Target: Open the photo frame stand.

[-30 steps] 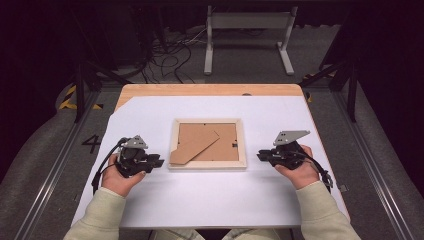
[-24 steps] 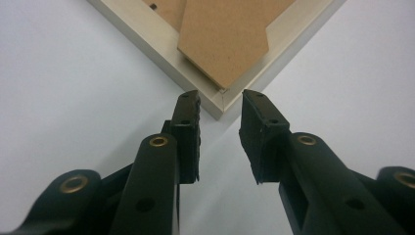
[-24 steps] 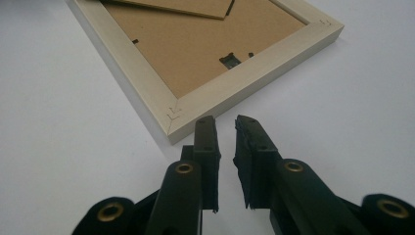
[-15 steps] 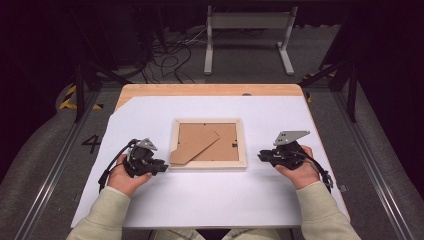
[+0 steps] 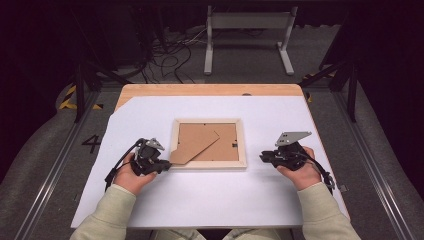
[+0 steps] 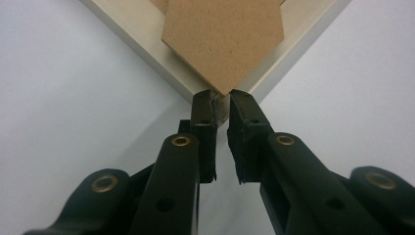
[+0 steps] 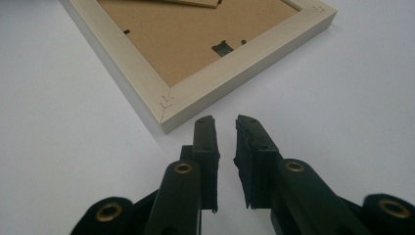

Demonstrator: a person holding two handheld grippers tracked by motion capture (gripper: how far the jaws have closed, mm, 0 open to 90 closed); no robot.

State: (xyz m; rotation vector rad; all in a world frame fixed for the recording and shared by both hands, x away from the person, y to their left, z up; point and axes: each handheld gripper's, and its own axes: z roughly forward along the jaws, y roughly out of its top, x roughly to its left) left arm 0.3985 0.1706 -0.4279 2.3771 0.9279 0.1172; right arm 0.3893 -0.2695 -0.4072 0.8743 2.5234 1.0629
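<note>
The picture frame [image 5: 208, 144] lies face down at the middle of the white table [image 5: 210, 200], its cardboard backing up and a brown stand flap [image 5: 192, 149] pointing toward its corner at about seven o'clock. Compared with a second ago, the left gripper [image 5: 165, 165] has slid in from nine o'clock toward that corner and now sits at it. In the left gripper view its jaws have just been closing; the left gripper [image 6: 222, 105] has its tips at the very corner of the frame [image 6: 147, 29], right under the point of the flap [image 6: 222, 44], with a narrow gap between them. Whether the pads already pinch the flap's tip is hard to judge, though it looks as if they do not. The right gripper [image 5: 264, 158] sits where it was, at about four o'clock from the frame and apart from it. In its own view the right gripper [image 7: 226, 128] has jaws slightly parted around nothing, just short of the frame's near corner [image 7: 169, 110].
</note>
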